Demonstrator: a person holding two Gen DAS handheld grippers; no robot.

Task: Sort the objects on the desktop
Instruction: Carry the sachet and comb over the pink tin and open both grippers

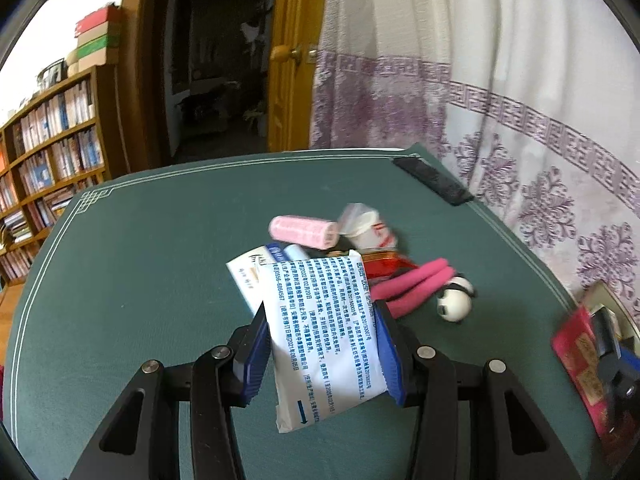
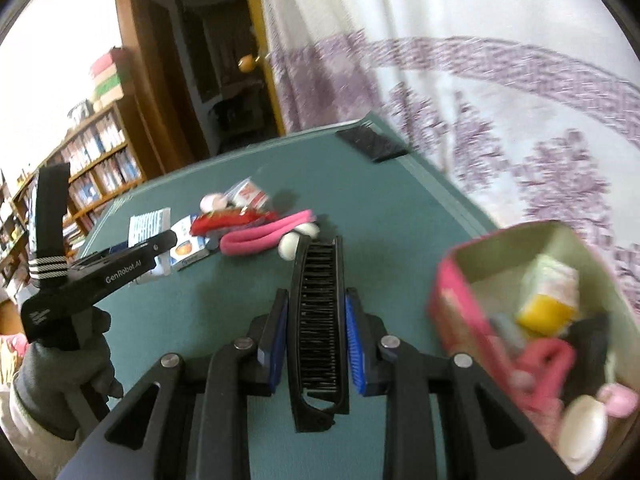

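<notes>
My left gripper (image 1: pixel 322 314) is shut on a white packet with blue print (image 1: pixel 326 332), held above the green table mat (image 1: pixel 140 264). Beyond it lies a pile: a pink roller (image 1: pixel 302 232), a white box (image 1: pixel 248 276), a red wrapper (image 1: pixel 384 264), a pink hair band (image 1: pixel 412 284) and a panda ball (image 1: pixel 454 302). My right gripper (image 2: pixel 316 300) is shut on a black comb (image 2: pixel 319 320), held over the mat left of a pink box (image 2: pixel 452 308). The pile shows in the right wrist view too, with the hair band (image 2: pixel 264 236) nearest the comb.
The pink box holds several items, among them a yellow-and-white pack (image 2: pixel 550 300) and a pink clip (image 2: pixel 544 364). A black flat object (image 1: pixel 434 180) lies at the table's far right corner. A patterned curtain (image 1: pixel 520 120) hangs right; a bookshelf (image 1: pixel 48 152) and open door stand behind.
</notes>
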